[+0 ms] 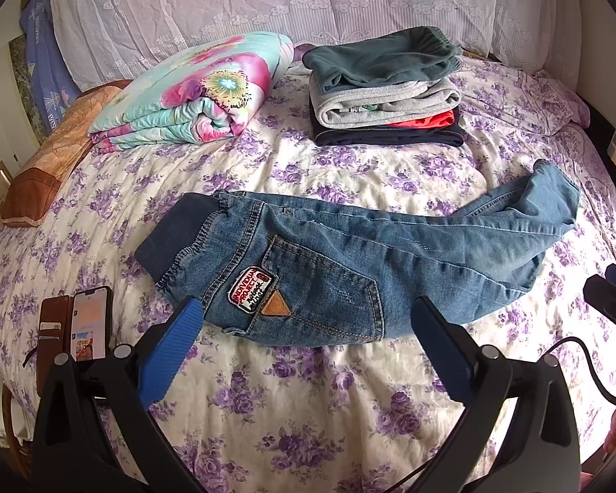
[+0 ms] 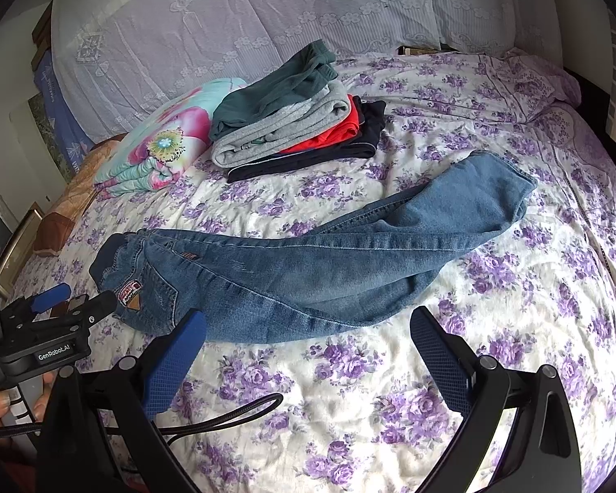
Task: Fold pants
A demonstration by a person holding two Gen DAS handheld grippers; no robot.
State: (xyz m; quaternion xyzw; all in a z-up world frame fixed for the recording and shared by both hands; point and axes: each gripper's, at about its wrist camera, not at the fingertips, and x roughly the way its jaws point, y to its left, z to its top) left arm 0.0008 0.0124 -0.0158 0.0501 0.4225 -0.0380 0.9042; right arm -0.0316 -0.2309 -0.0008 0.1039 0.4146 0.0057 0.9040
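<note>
A pair of small blue denim jeans (image 1: 349, 263) lies on the bed (image 1: 308, 390), folded lengthwise so one leg rests on the other, stretching from the waist at the left to the cuffs at the right. The waist is a dark ribbed elastic band (image 1: 164, 242) joined to the denim with visible stitching. A back pocket faces up, carrying an embroidered patch (image 1: 251, 289) in red, white and black and a tan triangular leather tag (image 1: 276, 307) just beside it. The legs narrow toward the cuffs (image 2: 501, 189), which curl upward and sit a little rumpled; the fabric bulges softly along the seat. The left gripper (image 1: 308, 308) hovers over the near edge of the jeans at the pocket, its blue-padded fingers (image 1: 172, 353) spread wide and released, holding nothing. The right gripper (image 2: 308, 320) hangs over the near edge around the thigh, its fingers (image 2: 172, 365) likewise spread apart and empty. Behind the jeans sits a stack of folded clothes (image 1: 386, 90), beside a rolled floral quilt (image 1: 197, 94). A phone in a wallet case (image 1: 76, 328) lies at the left.
</note>
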